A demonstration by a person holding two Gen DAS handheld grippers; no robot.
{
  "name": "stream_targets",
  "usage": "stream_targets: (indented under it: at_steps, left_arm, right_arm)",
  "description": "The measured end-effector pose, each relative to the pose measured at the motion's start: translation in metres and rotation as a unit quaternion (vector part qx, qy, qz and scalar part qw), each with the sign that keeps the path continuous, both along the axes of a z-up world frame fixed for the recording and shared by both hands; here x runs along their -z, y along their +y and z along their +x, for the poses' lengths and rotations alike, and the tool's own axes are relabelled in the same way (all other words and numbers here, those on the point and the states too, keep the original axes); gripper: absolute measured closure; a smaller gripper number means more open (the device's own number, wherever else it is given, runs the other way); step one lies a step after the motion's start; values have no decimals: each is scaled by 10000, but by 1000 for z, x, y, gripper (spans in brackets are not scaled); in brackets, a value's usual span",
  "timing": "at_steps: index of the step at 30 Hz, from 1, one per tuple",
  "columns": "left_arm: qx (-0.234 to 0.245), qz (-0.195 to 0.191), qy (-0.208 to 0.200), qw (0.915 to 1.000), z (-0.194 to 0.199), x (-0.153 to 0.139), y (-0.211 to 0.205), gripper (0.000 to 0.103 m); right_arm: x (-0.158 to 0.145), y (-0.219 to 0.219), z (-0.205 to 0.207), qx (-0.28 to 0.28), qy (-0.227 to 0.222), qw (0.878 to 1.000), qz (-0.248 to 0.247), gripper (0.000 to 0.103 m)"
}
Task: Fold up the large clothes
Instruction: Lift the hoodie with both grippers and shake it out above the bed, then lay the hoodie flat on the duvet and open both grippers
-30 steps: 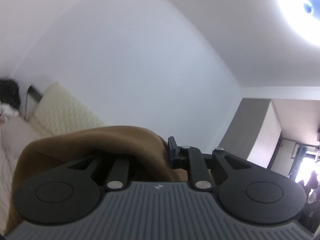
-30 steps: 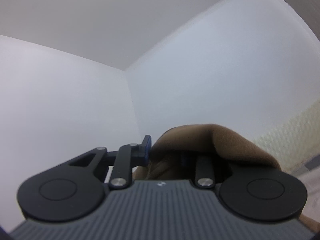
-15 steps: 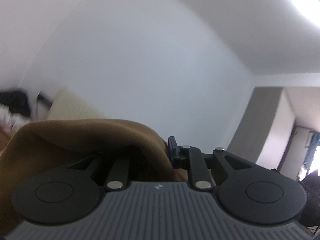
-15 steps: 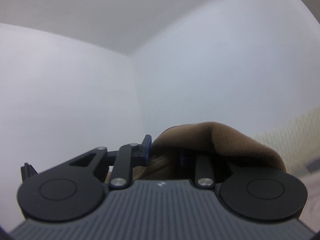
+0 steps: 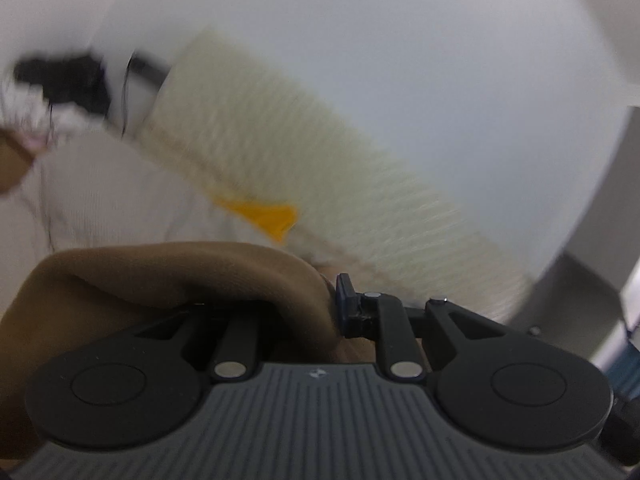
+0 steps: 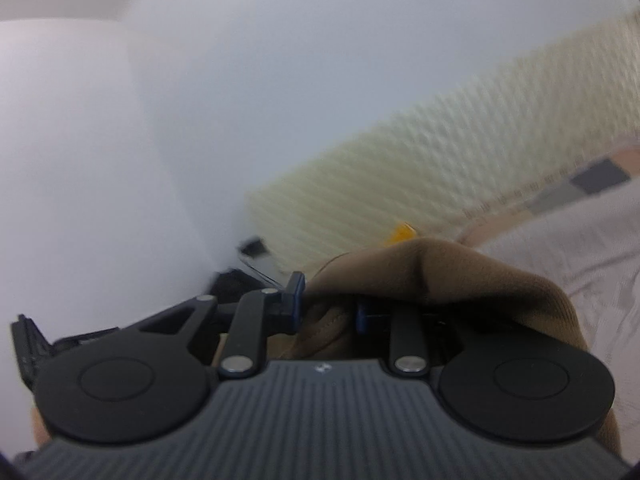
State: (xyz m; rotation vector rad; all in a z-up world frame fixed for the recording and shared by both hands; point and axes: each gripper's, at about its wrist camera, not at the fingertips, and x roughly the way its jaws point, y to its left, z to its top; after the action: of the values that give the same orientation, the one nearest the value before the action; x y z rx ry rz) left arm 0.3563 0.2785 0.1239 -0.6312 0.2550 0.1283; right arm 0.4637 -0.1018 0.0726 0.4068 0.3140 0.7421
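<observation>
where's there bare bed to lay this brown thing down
Bare pale sheet lies right of the brown garment, below the cream quilted headboard. More sheet lies left of the yellow item. The far corner, with dark clutter, is crowded.

I see soft, matt brown cloth [image 5: 168, 276]. My gripper [image 6: 328, 312] looks like matt black plastic with shiny metal pins. The headboard [image 5: 320, 168] is quilted cream fabric.

Plain white walls [image 5: 400, 60], cream quilted headboard [image 5: 320, 168] against them, pale bed sheet [image 6: 580, 248] below, small yellow item [image 5: 268, 216] at headboard base, blurred dark clutter [image 5: 68, 76] far left.
</observation>
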Motion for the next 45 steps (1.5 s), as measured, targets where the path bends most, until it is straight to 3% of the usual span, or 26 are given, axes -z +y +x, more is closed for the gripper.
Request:
stream_targets:
  at_steps: [1,5,8,11,17,20,26,28,29,30,31,32,33,37,45]
  left_arm:
    - [-28,-44,216,9998,32,23,4,82]
    - [-171,-108,1188,9927,146,119,40,82]
    - [-202,-134,1803,9833,203,185,63,82]
    - [-200,-243,2204,9749,232,238,79,81]
    - [-149,-201,2678,9632,265,284,87,80]
    - [-134,-103,2771,9607,263,284,85,79]
    - [-49,-104,2761,9610,261,272,88,78]
    - [38,-107,2773,9607,258,264,86,66]
    - [94,-155,2775,9606,254,259,85,45]
    - [162,-182,2734,9616,250,254,83,31]
    - [187,-158,2667,9635,245,247,79,29]
    - [228,-65,2585,9657,238,239,73,29]
    - [246,26,2557,9664,232,232,67,29]
    - [344,270,2449,9686,201,205,45,29]
    - [511,687,2037,9753,104,139,-5,29]
  right_arm:
    - [9,14,6,47,150,9999,-45,75]
    - [96,57,90,181,786,9963,-280,76]
    - [157,81,157,253,1204,9907,-589,76]
    - [201,94,178,259,1468,9870,-608,76]
    - [247,103,216,385,1867,9796,-636,76]
    - [266,101,230,421,2110,9749,-575,77]
    - [247,97,222,322,2175,9738,-579,77]
    - [237,95,214,294,2191,9736,-570,75]
    - [231,94,211,277,2220,9730,-568,73]
    - [226,94,208,250,2237,9725,-595,63]
    - [219,94,201,223,2212,9728,-647,55]
    - [212,92,193,223,2134,9742,-695,39]
    - [205,91,185,206,2038,9762,-712,28]
    - [177,82,146,192,1849,9803,-671,27]
    - [115,65,26,220,1086,9856,-1277,27]
